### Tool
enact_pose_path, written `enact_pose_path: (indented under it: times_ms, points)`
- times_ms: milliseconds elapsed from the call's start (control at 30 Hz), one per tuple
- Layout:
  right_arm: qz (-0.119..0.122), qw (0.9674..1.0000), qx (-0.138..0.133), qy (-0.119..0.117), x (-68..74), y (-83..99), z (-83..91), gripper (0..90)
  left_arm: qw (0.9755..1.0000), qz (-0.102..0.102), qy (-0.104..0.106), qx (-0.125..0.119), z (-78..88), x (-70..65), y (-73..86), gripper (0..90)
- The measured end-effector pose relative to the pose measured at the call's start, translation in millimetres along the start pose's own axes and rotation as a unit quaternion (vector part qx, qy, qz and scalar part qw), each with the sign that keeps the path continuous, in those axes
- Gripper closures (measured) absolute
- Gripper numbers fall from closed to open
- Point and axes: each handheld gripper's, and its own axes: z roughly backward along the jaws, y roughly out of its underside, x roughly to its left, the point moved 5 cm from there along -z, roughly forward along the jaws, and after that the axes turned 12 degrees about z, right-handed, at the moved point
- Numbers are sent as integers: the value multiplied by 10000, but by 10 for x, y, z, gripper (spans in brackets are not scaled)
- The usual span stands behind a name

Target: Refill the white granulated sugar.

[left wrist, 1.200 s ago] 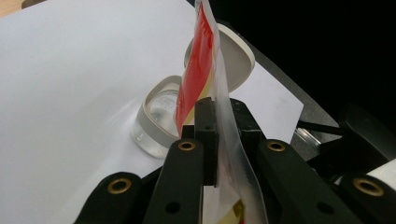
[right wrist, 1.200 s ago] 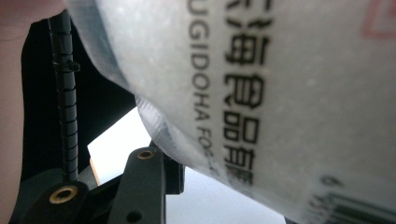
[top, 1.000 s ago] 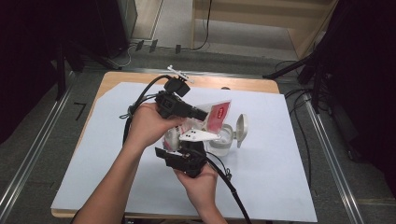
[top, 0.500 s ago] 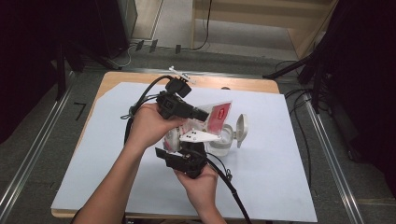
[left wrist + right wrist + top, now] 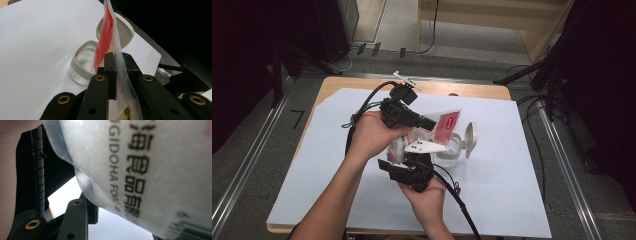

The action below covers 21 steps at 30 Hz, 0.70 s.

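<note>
We find the left hand-held gripper (image 5: 115, 65) clamped on a red-and-clear pouch (image 5: 106, 37), pouch above an open lidded jar (image 5: 451, 150) on the counter (image 5: 512, 190), right hand-held gripper (image 5: 413, 152) gripping the pouch's lower end.

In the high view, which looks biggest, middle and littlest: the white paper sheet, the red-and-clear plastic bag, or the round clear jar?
1. White paper sheet, biggest.
2. Red-and-clear plastic bag.
3. Round clear jar, looks slightly smaller; the grippers partly hide the bag, so unsure.

Red-and-clear packet (image 5: 106, 37) with black print; white-lidded clear jar (image 5: 83, 63).
</note>
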Motion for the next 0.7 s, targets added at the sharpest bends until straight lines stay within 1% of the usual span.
enact_pose_path:
  times_ms: [67, 433, 533, 600, 633, 700]
  points:
    - [11, 10000, 18, 14, -2, 3, 2, 633, 10000, 26, 7, -3, -3, -8, 1, 853]
    - [28, 10000, 40, 23, -7, 3, 9, 634, 10000, 23, 28, -10, -6, 0, -6, 852]
    - [79, 10000, 19, 13, 1, -3, 4, 597, 10000, 47, 25, -33, -2, -7, -8, 852]
    - [61, 10000, 12, 13, 5, -5, 1, 606, 10000, 42, 13, -31, -1, -7, -7, 851]
    - [73, 10000, 32, 43, 2, -1, 0, 635, 10000, 32, 13, -51, -1, -4, -4, 851]
    - [65, 10000, 24, 53, 3, -2, -3, 635, 10000, 51, 21, -62, -1, -11, -6, 849]
